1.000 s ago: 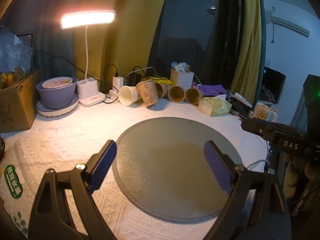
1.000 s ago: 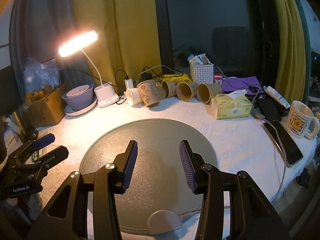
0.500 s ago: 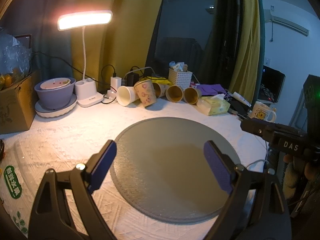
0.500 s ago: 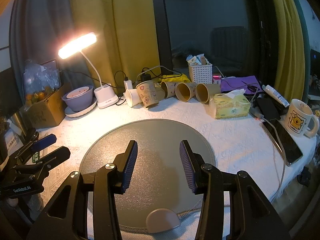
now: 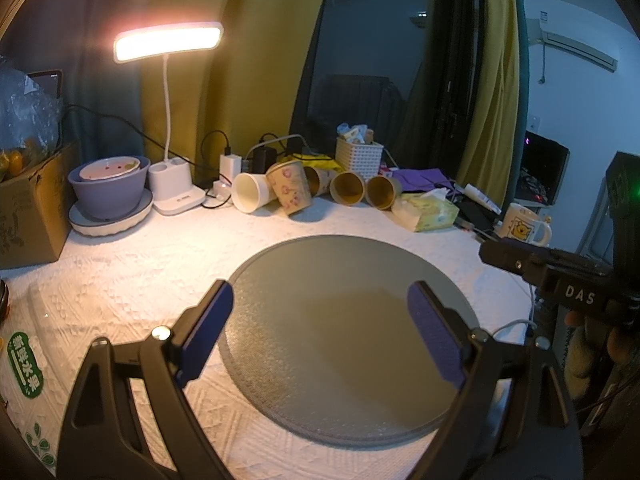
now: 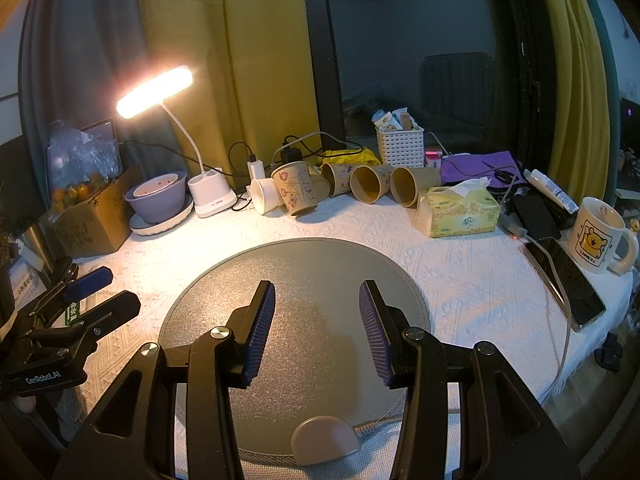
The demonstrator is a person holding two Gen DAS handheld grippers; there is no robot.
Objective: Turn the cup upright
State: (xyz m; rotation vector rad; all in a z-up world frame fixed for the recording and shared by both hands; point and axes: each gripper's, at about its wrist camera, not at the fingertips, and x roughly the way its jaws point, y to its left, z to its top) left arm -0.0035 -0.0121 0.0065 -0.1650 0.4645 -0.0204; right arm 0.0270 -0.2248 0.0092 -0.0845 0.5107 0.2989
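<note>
Basket point(image 6: 400, 146) holds packets (cups point(image 6: 370, 189) toppled).

grey mat point(image 6: 320, 280), white textured cloth point(image 6: 460, 272)

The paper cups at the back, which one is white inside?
The leftmost cup, lying on its side next to the lamp base. Its inside is white, while the other open cups show brown insides.

The left gripper point(image 5: 320, 330) hovers level with its blue-padded fingers point(image 5: 206, 328) spread wide, nothing between them. The right gripper point(image 6: 316, 326) is likewise held level, its fingers point(image 6: 260, 330) parted more narrowly and empty. In the right wrist view, the left gripper shows at 9 o'clock.
</note>
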